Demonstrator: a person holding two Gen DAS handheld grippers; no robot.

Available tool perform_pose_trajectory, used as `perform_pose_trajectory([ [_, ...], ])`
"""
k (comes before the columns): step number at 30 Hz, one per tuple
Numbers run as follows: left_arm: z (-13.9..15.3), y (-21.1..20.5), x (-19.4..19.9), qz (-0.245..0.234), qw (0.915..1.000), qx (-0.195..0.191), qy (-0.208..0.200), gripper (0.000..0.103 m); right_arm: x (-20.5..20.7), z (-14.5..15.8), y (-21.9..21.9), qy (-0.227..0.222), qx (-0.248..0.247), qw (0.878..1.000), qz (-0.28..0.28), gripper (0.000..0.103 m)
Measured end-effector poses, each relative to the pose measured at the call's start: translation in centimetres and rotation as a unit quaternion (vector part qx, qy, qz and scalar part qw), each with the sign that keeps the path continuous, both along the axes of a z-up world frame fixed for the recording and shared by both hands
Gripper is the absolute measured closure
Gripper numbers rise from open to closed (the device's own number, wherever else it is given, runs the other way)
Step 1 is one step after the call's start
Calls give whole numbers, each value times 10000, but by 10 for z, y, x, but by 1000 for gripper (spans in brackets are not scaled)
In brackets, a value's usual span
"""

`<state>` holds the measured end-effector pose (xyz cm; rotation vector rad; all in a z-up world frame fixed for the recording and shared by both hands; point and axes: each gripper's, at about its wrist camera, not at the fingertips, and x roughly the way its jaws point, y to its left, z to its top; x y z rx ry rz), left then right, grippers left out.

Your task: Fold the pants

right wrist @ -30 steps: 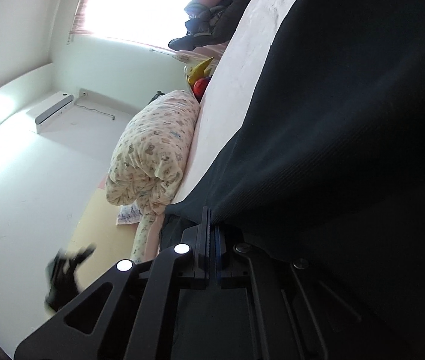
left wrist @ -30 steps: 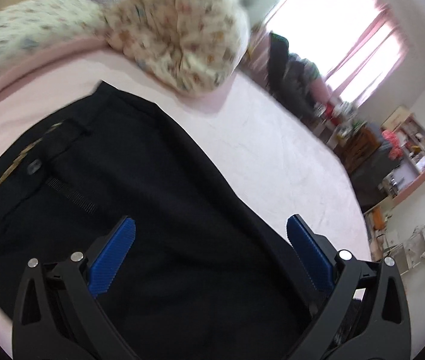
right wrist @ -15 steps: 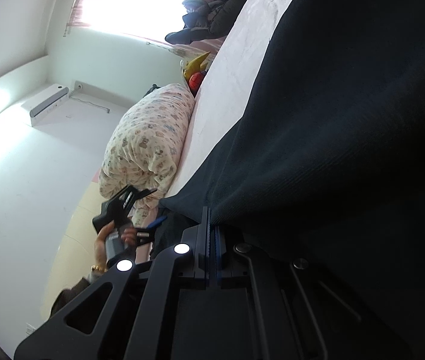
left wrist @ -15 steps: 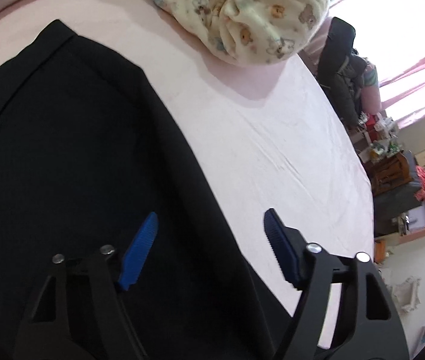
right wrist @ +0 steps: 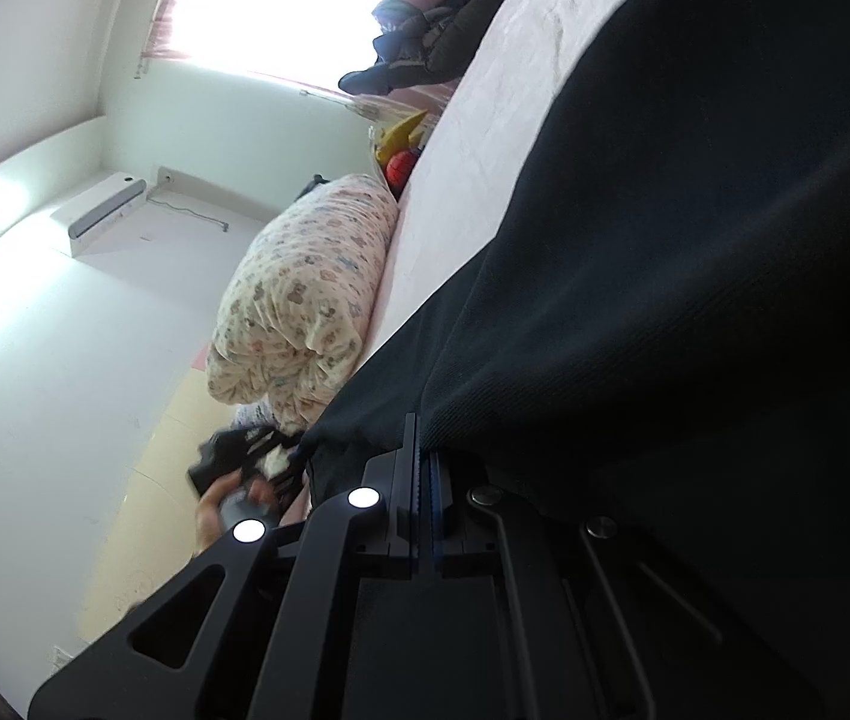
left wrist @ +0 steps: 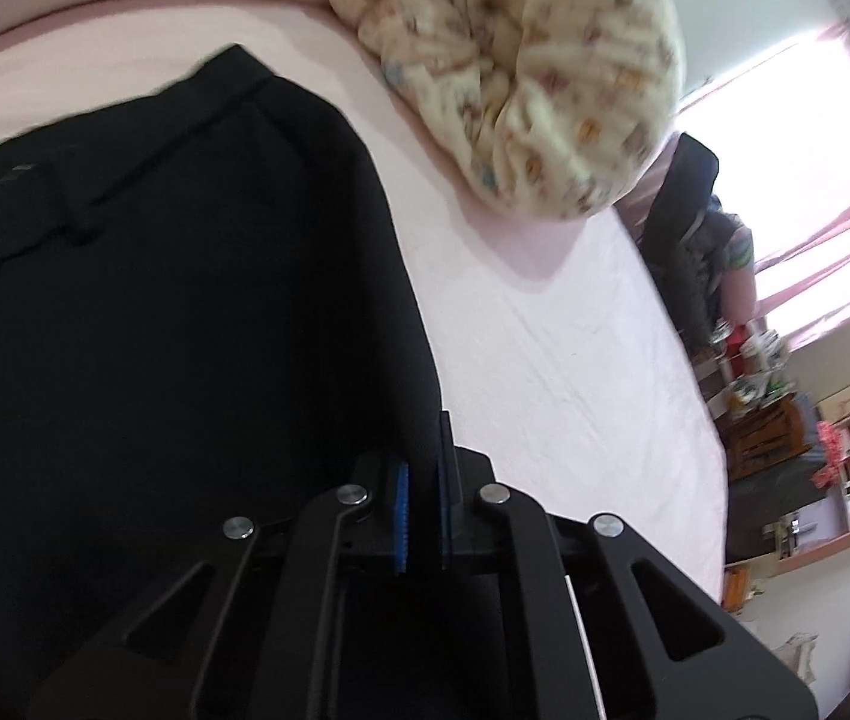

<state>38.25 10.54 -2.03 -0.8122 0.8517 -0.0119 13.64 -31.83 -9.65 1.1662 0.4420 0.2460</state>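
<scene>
Black pants (left wrist: pixel 155 312) lie spread on the pink bed sheet (left wrist: pixel 544 348), waistband toward the far end. My left gripper (left wrist: pixel 422 480) is shut on the right side edge of the pants, cloth pinched between its blue pads. In the right wrist view the pants (right wrist: pixel 694 252) fill the right half and rise off the bed. My right gripper (right wrist: pixel 423 462) is shut on an edge of the pants. The left gripper and the hand holding it show small and blurred (right wrist: pixel 245 468) at the far edge of the cloth.
A rolled cream patterned duvet (left wrist: pixel 514 72) lies at the head of the bed, also in the right wrist view (right wrist: pixel 305 300). Dark clothes on a chair (left wrist: pixel 694 228) and cluttered shelves (left wrist: pixel 832 468) stand beyond the bed. A window (right wrist: pixel 281 6) and wall air conditioner (right wrist: pixel 107 210) are behind.
My left gripper moved down to the pants' right edge and closed on it from wide open. My right gripper stayed shut on the pants, hardly moving.
</scene>
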Motion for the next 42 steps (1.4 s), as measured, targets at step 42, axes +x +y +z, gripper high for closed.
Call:
perform_pose_trajectory([
  [42,-53,74,-312,1083,9896,-807,-487,91,-101,44,-24,1365,-1684,9746,567,100],
])
